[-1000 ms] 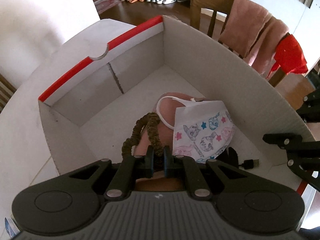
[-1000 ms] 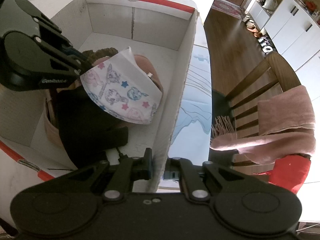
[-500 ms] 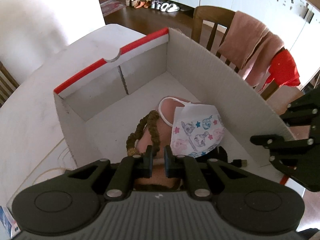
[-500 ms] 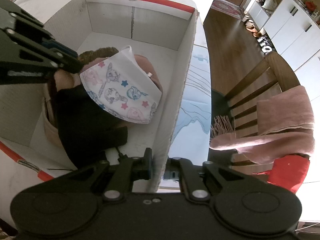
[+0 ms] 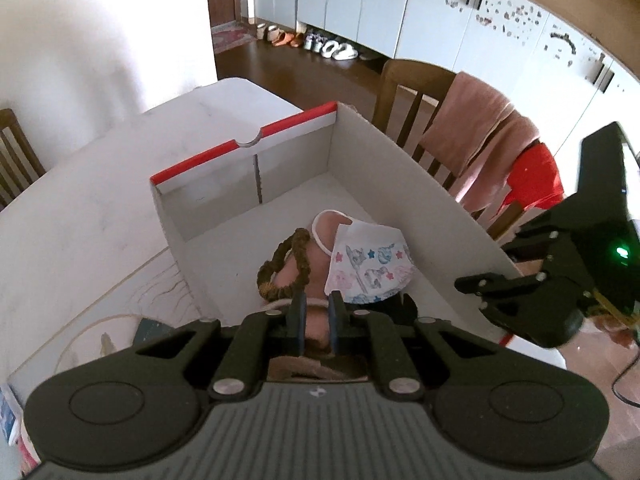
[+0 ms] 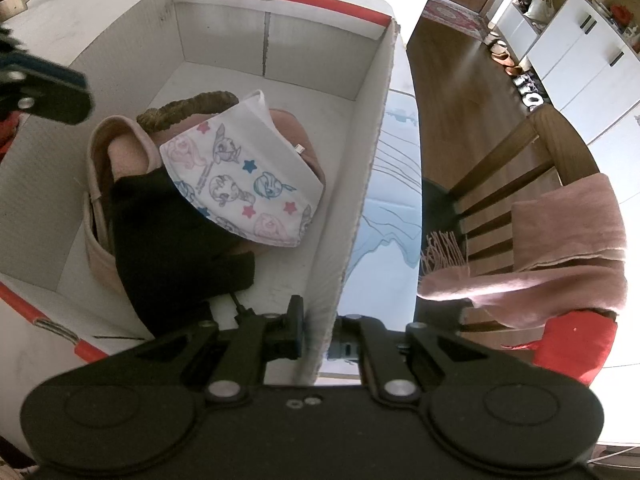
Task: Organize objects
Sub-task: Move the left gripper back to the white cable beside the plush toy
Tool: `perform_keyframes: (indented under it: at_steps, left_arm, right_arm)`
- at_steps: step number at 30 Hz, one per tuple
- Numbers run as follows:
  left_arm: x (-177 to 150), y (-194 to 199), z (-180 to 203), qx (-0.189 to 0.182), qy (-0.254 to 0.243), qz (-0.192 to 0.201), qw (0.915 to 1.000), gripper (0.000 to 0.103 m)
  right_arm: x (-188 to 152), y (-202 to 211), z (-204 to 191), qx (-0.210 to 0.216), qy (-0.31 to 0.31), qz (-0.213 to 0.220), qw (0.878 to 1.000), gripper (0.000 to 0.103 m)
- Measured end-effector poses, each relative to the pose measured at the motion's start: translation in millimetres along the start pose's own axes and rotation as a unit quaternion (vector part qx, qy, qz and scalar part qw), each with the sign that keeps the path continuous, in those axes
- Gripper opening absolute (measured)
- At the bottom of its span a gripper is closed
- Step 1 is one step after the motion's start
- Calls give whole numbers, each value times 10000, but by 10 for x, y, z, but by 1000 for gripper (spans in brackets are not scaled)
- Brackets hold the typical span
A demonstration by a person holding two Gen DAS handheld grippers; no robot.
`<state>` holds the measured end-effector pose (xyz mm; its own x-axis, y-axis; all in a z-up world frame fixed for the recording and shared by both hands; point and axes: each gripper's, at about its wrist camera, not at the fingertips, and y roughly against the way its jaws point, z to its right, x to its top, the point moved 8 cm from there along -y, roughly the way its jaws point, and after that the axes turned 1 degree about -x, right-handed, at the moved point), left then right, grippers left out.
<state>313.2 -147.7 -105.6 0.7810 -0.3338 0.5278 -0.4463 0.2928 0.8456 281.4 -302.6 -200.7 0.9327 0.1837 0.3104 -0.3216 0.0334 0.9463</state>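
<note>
- I see my right gripper [image 6: 318, 334] astride the near end of the box's [image 6: 360, 184] right side wall — one finger inside, one outside, closed down onto the cardboard edge.
- My left gripper [image 5: 318, 320] hangs above the near end of the box; fingers [image 5: 299, 322] stand parallel with a narrow gap and nothing between them. The pink item seen through the gap lies below in the box, so I log it as nearly closed, holding nothing.
- Box: white cardboard, red strip on the rim, standing on the white table [image 5: 80, 216]. In the left view its long axis runs away from the camera, and the notched end wall is the far one.
- Contents bunched in the near half: printed face mask [image 6: 240, 184] on top, long axis lying diagonally across the box floor, one ear loop [image 5: 320, 232] reaching toward the far end.
- Under the mask: a pink fabric item [image 6: 116, 168] and a black cloth [image 6: 160, 232]; the brown scrunchie [image 5: 284, 272] lies on the pink item, left of the mask.
- A black cable plug [image 6: 240, 308] pokes out from under the black cloth by my right inner finger.
- Beyond the right wall: wooden chair [image 6: 520, 168] draped with a pink scarf [image 6: 560, 248] and a red garment [image 6: 572, 344].
</note>
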Motion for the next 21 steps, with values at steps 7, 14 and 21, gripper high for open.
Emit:
perform_keyframes:
  at_steps: [7,14,21]
  left_arm:
    - [-203,347,-89,-47,345,251,9991,10]
    - [-482,666,-317,352,705,573,9952,10]
    - [-859,881,-673,525,1313,629,9880,30]
  right_arm:
    - [-6,12,7,-5,16,-2,10000,8]
    - [-12,37,15,-3,35,-25,10000,8]
    - [-13,32,18,-9,34,-27,10000,8]
